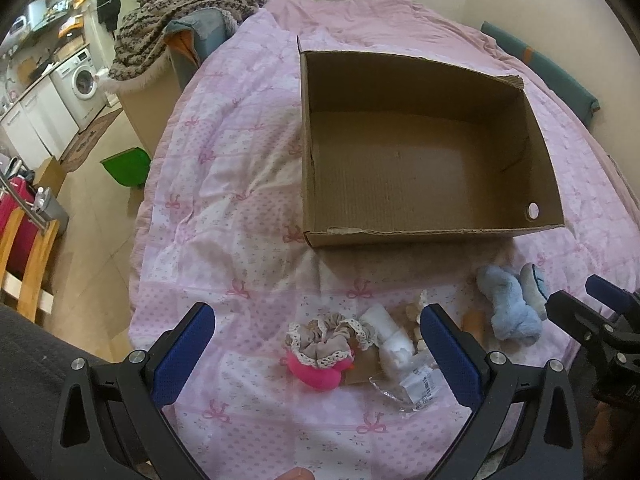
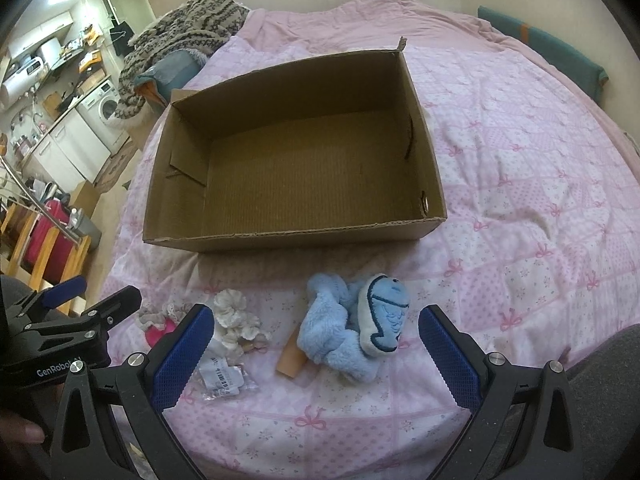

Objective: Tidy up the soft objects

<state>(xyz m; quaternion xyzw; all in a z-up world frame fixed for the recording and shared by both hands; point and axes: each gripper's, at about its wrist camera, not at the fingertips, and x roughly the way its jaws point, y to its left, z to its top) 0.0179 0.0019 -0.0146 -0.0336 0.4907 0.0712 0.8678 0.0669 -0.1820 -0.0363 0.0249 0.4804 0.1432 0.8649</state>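
Note:
An empty cardboard box [image 1: 420,160] [image 2: 296,176] lies open on the pink bedspread. In front of it lie soft items. A beige lace scrunchie [image 1: 324,338] rests on a pink plush piece [image 1: 320,374], next to white cotton items [image 1: 390,336] and a clear plastic packet [image 1: 412,390]. A blue plush toy [image 2: 352,332] [image 1: 514,308] lies to the right, with a white scrunchie [image 2: 236,318] to its left. My left gripper [image 1: 316,344] is open above the scrunchie pile. My right gripper [image 2: 316,340] is open, with the blue plush toy between its fingers' line of view.
A patterned blanket [image 1: 188,12] is heaped on a pillow at the bed's far left. A green bin [image 1: 126,166], wooden chair [image 1: 28,256] and washing machine [image 1: 82,80] stand on the floor to the left. A teal cushion [image 2: 548,48] lies along the right wall. An orange tube [image 2: 292,356] lies by the plush.

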